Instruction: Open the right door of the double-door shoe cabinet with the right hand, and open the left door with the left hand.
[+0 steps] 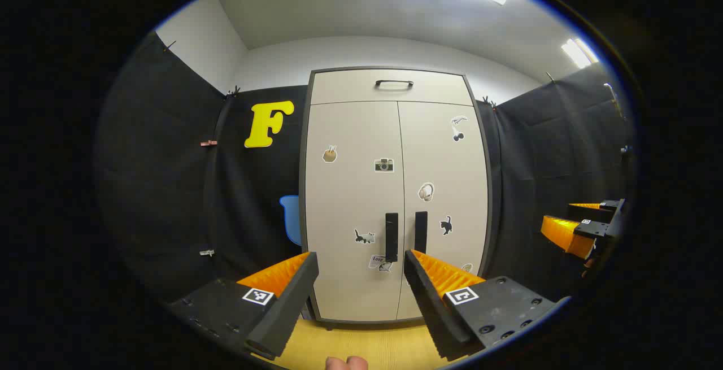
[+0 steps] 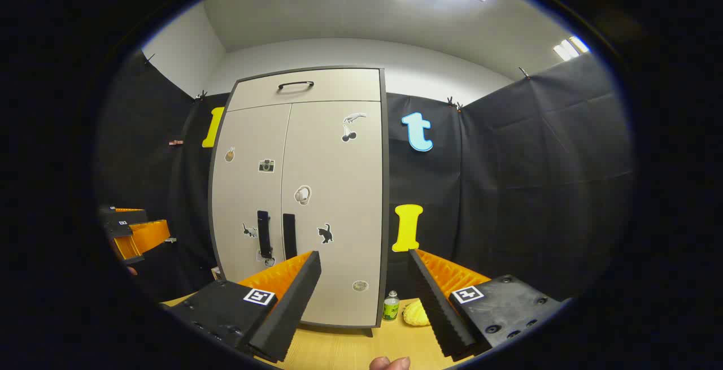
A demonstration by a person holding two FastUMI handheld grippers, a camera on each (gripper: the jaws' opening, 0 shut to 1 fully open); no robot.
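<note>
Both doors of the beige double-door shoe cabinet stand closed, likely swinging lightly; left gripper and right gripper, jaws wide, should grasp the rigid black vertical handles.

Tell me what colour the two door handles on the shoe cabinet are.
Both door handles are black, clearest in the left gripper view.

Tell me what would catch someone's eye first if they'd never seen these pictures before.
Probably the pale shoe cabinet standing against the black cloth wall, both doors closed and dotted with small stickers, with two dark vertical handles side by side at the middle seam. Next come the open left gripper and open right gripper, both short of the doors. A small bottle sits on the floor right of the cabinet.
</note>
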